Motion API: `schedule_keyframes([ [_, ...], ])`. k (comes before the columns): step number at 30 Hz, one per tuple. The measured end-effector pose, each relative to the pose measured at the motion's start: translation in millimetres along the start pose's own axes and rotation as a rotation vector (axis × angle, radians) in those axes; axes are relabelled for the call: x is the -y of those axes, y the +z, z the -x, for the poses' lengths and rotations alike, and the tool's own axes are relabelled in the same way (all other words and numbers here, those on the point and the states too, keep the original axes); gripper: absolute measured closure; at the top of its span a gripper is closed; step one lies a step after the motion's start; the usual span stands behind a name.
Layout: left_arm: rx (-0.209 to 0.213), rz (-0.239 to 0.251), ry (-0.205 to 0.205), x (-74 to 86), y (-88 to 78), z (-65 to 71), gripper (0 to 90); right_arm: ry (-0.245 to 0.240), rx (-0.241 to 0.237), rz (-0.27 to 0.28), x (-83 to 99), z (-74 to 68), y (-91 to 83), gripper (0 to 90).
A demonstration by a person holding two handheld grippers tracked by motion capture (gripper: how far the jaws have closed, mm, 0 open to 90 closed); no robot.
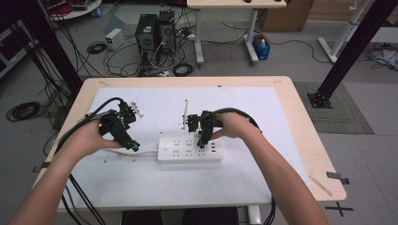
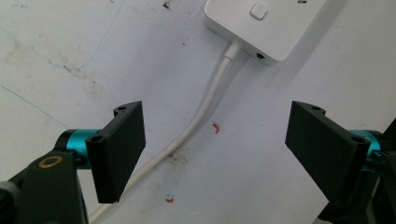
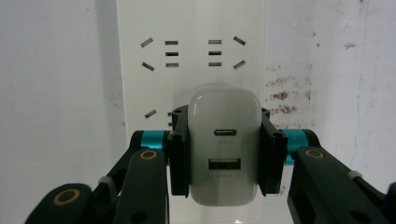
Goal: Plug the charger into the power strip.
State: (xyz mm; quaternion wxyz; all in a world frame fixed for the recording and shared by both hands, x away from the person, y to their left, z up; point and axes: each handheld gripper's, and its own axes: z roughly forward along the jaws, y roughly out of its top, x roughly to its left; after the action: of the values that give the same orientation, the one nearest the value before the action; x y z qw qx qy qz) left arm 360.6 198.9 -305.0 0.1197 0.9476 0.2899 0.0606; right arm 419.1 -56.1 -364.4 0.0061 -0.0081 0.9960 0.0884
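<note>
A: Where's the charger (image 3: 224, 156)?
B: White USB wall charger, clamped between the pads of the right hand-held gripper (image 3: 224, 154). Jaws grip its two sides, port face toward the camera: one oval port above, one rectangular port below.
A: Relative to the power strip (image 1: 189, 150)?
B: Right over it, at the strip's right part in the high view. From the right gripper view the charger sits over the strip's face, with free socket slots beyond it. Can't tell whether its pins are seated.
A: Strip position?
B: Flat on the white mat (image 1: 155, 183) on the table (image 1: 300, 122), roughly centre, long axis left-right. Its white cord (image 2: 205, 112) exits the left end and runs left along the mat.
A: Left side?
B: Left hand-held gripper (image 1: 133, 145) hovers just left of the strip, over the cord. Jaws wide apart, nothing between the pads; the cord passes below the gap on the mat. The strip's switch end shows at the far edge of that view.
A: Anything else on the table?
B: A thin pale stick (image 1: 184, 114) lying just beyond the strip.
</note>
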Motion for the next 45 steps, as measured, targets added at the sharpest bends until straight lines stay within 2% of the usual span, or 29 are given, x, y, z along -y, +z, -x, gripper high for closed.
schedule_keyframes([
  [2,0.000,0.004,-0.010,0.7,1.1,-0.2,20.1,-0.002,-0.007,0.004,0.3,0.6,0.4,63.0],
  [3,0.000,0.002,-0.010,0.8,1.2,-0.2,20.1,-0.009,-0.009,-0.005,-1.3,1.3,0.6,62.9],
  [4,0.004,0.000,-0.005,0.9,1.2,-0.2,20.1,0.004,-0.008,-0.027,-4.0,1.2,0.8,62.5],
  [5,0.005,-0.001,-0.001,0.6,1.4,-0.7,20.1,-0.018,-0.002,-0.022,-3.5,0.4,2.1,62.0],
  [6,0.001,-0.003,-0.003,0.3,1.1,-1.1,20.1,-0.034,0.001,-0.056,-3.5,0.5,4.3,58.9],
  [7,-0.003,0.002,-0.007,0.1,1.2,-1.5,20.1,-0.015,0.005,-0.108,-3.5,1.5,10.3,40.8],
  [8,-0.001,0.003,-0.004,-0.1,0.9,-2.1,20.1,0.050,-0.033,-0.125,-3.2,4.1,13.7,36.9],
  [9,-0.003,0.008,-0.006,0.0,0.6,-2.3,20.1,0.074,-0.058,-0.093,-2.0,5.4,11.6,36.8],
  [10,-0.001,0.009,-0.007,0.1,0.3,-2.7,20.1,0.080,-0.059,-0.036,-0.6,6.0,5.2,34.2],
  [12,-0.007,0.005,-0.004,-0.2,-1.2,-3.6,20.1,0.180,-0.085,0.066,3.5,9.3,-14.8,27.0],
  [13,-0.010,0.009,-0.002,-0.2,-2.4,-4.1,20.1,0.217,-0.077,0.114,7.9,9.6,-26.8,23.6],
  [15,-0.012,0.018,-0.003,-0.1,-5.8,-6.0,20.1,0.280,-0.035,0.194,21.9,8.6,-51.9,22.6],
  [17,-0.019,0.026,-0.007,0.5,-8.1,-8.5,20.1,0.355,0.020,0.253,40.2,6.9,-73.6,22.6],
  [18,-0.025,0.026,-0.008,0.9,-8.8,-9.3,20.1,0.397,0.053,0.265,50.2,4.3,-83.2,22.5],
  [21,-0.030,0.028,-0.013,2.1,-8.7,-11.3,20.1,0.537,0.150,0.270,81.4,-2.1,-103.5,22.5],
  [25,-0.046,0.014,-0.013,1.9,-6.9,-13.2,20.1,0.722,0.247,0.228,117.7,-10.7,-116.6,22.4],
  [29,-0.057,0.014,-0.023,-0.5,-4.2,-15.9,20.1,0.909,0.258,0.172,143.8,-13.6,-118.8,22.3],
  [32,-0.060,0.012,-0.027,-2.3,-3.4,-16.6,20.1,0.997,0.245,0.153,157.4,-14.9,-117.2,22.2],
  [34,-0.060,0.009,-0.026,-3.3,-2.8,-16.4,20.1,1.032,0.235,0.139,164.2,-15.5,-115.5,22.2],
  [45,-0.069,0.001,-0.015,-5.7,-4.3,-10.8,20.1,1.052,0.220,0.131,174.3,-19.5,-110.4,22.2],
])
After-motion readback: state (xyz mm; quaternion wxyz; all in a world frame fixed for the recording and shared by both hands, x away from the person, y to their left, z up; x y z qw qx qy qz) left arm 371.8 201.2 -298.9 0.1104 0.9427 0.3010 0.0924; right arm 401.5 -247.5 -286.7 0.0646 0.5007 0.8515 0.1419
